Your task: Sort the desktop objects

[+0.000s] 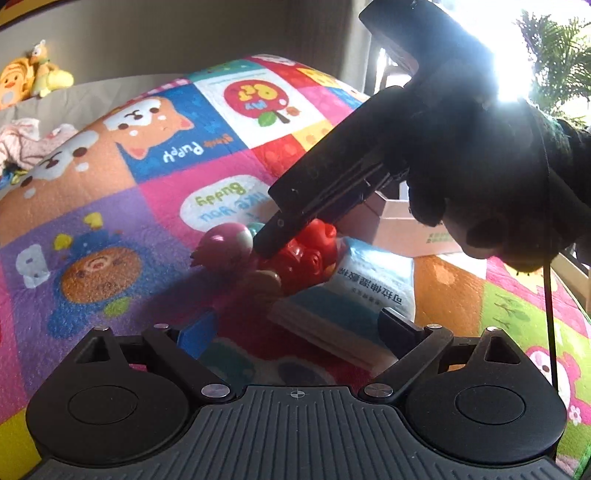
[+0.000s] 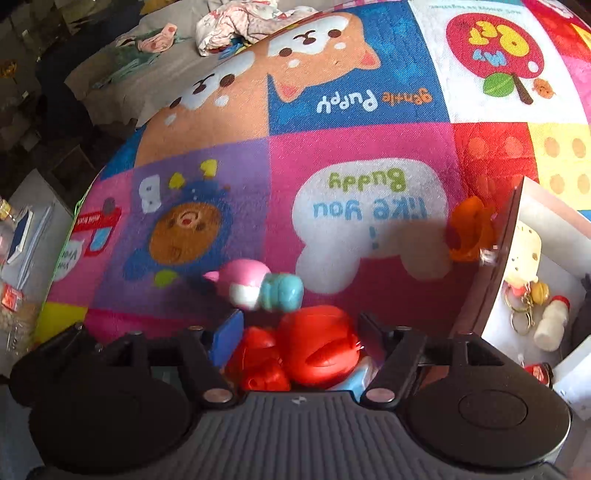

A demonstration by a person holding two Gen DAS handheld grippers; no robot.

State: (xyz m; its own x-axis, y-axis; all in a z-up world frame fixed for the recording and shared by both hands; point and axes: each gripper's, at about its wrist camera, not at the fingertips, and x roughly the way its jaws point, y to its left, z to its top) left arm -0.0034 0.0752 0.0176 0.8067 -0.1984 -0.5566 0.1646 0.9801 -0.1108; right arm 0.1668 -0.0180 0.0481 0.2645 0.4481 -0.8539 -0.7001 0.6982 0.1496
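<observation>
A red plastic toy (image 2: 314, 347) lies on the colourful mat between the fingers of my right gripper (image 2: 301, 332), whose jaws stand wide on either side of it without clamping. The toy also shows in the left wrist view (image 1: 303, 254), under the right gripper (image 1: 266, 247). A pink and white toy (image 2: 243, 282) with a teal part (image 2: 282, 291) lies just beyond it. My left gripper (image 1: 295, 328) is open and empty, hovering over a blue and white packet (image 1: 369, 284).
An orange toy (image 2: 467, 229) lies by a white box (image 2: 532, 206) holding keychains and small figures at the right. The box shows in the left wrist view (image 1: 413, 229). Clothes (image 2: 240, 22) and plush toys (image 1: 33, 77) lie beyond the mat.
</observation>
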